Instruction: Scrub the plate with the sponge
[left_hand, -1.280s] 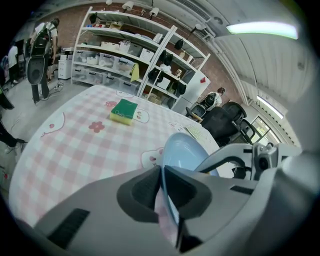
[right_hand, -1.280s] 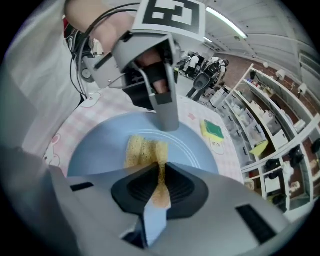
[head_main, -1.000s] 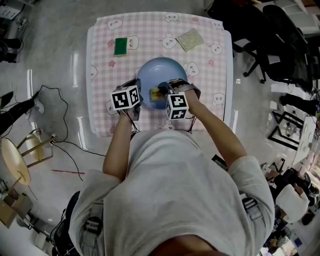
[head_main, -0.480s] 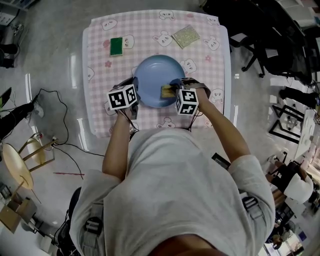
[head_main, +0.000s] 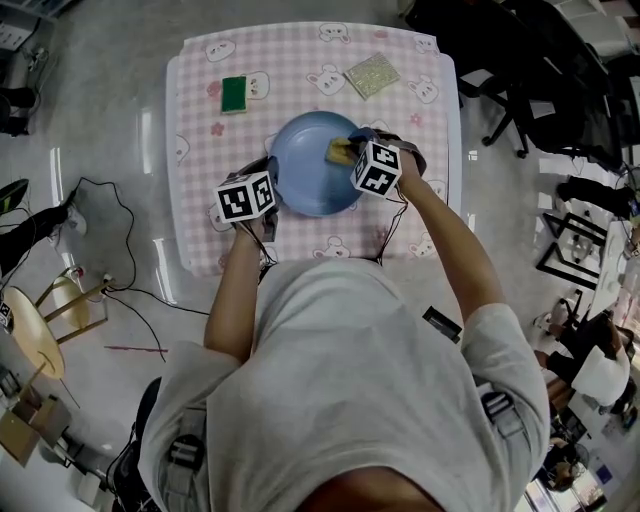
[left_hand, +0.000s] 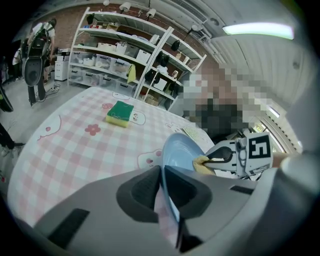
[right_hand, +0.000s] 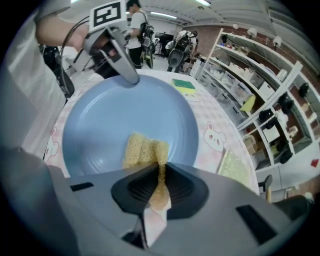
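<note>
– Two grips to mind. The left gripper (head_main: 272, 182) is pinched on the near-left rim of the blue plate (head_main: 312, 170), which sits mid-table (head_main: 300, 55). The right gripper (head_main: 350, 150) is clamped on the yellow sponge (head_main: 339, 152), pressed against the plate's far right side.

– What is likely to go wrong?

– The sponge, I think. Only a thin squashed edge sits between the pads, and the rest sticks out in front. A hard sideways drag could fold it or pull it free.

– And the plate?

– It is smooth, and the left jaws have just a sliver of rim. If the right side bears down near that far edge, the plate may tip or slide out. The sponge is also close to the rim, so a long stroke could run off onto the cloth.

– Is the green sponge (head_main: 234, 92) in the way?

– No, it lies well apart at the far end.
</note>
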